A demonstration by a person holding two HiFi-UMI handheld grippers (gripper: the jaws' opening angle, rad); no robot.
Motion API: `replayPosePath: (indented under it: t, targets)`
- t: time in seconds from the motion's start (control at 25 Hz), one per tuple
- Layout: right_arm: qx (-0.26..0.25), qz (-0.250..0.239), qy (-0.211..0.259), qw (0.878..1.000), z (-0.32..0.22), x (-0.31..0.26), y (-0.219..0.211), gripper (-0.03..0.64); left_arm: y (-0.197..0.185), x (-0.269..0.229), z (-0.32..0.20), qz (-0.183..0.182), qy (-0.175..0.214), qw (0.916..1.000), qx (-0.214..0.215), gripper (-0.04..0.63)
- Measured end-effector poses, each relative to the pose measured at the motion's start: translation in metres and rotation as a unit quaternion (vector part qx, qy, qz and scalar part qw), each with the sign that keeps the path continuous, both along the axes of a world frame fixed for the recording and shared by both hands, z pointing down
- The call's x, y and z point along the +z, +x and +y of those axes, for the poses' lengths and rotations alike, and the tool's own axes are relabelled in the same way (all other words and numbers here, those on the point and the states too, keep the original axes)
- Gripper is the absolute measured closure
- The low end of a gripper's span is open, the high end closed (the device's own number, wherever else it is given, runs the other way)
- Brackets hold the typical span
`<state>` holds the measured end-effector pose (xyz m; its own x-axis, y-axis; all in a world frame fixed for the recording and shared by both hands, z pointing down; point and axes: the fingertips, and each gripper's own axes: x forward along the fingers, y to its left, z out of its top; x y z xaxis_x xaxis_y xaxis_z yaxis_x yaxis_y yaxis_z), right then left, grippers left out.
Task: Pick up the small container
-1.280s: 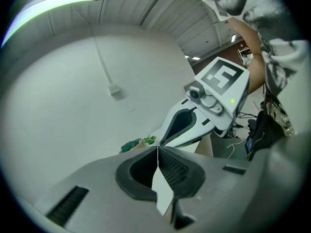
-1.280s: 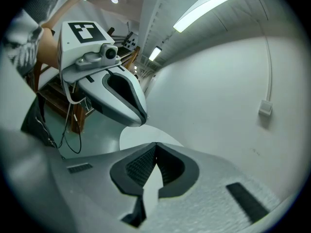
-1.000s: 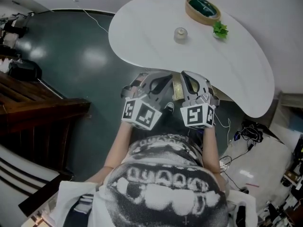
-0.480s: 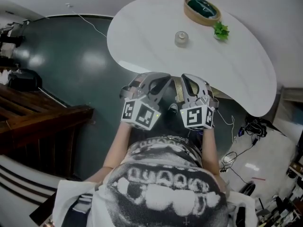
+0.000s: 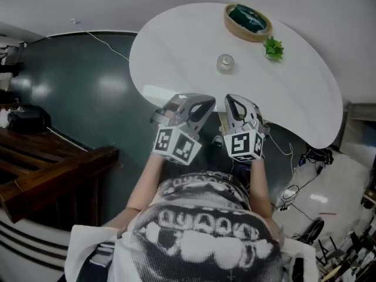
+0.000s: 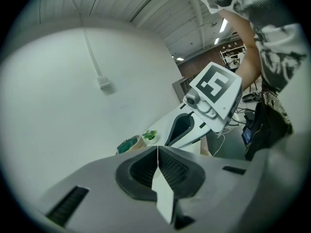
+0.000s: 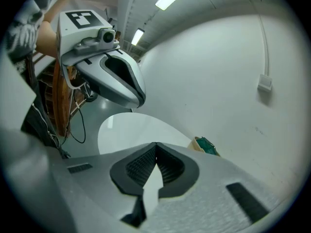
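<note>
The small container (image 5: 225, 63) is a clear, round jar standing alone near the middle of the white table (image 5: 176, 46). Both grippers hang side by side in front of the person's body, at the table's near edge and well short of the jar. In the head view the left gripper (image 5: 204, 102) and the right gripper (image 5: 232, 103) point toward the table. The left gripper view shows its jaws (image 6: 158, 155) pressed together with nothing between them. The right gripper's jaws (image 7: 155, 153) are likewise shut and empty. The jar is hidden in both gripper views.
A wooden bowl (image 5: 248, 21) with a green thing inside sits at the table's far side, a small green plant (image 5: 273, 47) beside it. Dark wooden furniture (image 5: 53, 169) stands on the left. Cables (image 5: 308, 156) lie on the floor at the right. A white wall rises behind the table.
The table and jar sit slightly lower and nearer in the head view. Both grippers have edged forward toward the table edge, still shut.
</note>
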<state>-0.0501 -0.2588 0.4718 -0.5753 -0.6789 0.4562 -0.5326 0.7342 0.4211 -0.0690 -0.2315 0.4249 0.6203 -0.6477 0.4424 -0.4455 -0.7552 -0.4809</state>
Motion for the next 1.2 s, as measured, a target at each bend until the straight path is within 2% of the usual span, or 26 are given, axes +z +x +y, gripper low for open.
replayPosePath:
  t: [0.28, 0.44, 0.56, 0.92, 1.2]
  targets:
    - [0.023, 0.016, -0.021, 0.999, -0.036, 0.025, -0.01, 0.61, -0.018, 0.009, -0.026, -0.006, 0.0, 0.9998, 0.021, 0.591]
    - [0.042, 0.025, -0.037, 0.998, -0.055, 0.041, -0.012, 0.583, -0.03, 0.017, -0.038, -0.003, -0.002, 0.9996, 0.028, 0.591]
    - [0.056, 0.029, -0.053, 0.997, -0.07, 0.055, -0.012, 0.542, -0.036, 0.018, -0.048, -0.004, -0.003, 0.9994, 0.034, 0.591]
    - [0.105, 0.04, -0.109, 0.988, -0.116, 0.104, -0.005, 0.341, -0.041, 0.026, -0.07, -0.012, -0.008, 0.9979, 0.063, 0.591]
    - [0.124, 0.041, -0.15, 0.98, -0.141, 0.134, -0.007, 0.264, -0.053, 0.028, -0.082, -0.016, -0.011, 0.9974, 0.069, 0.591]
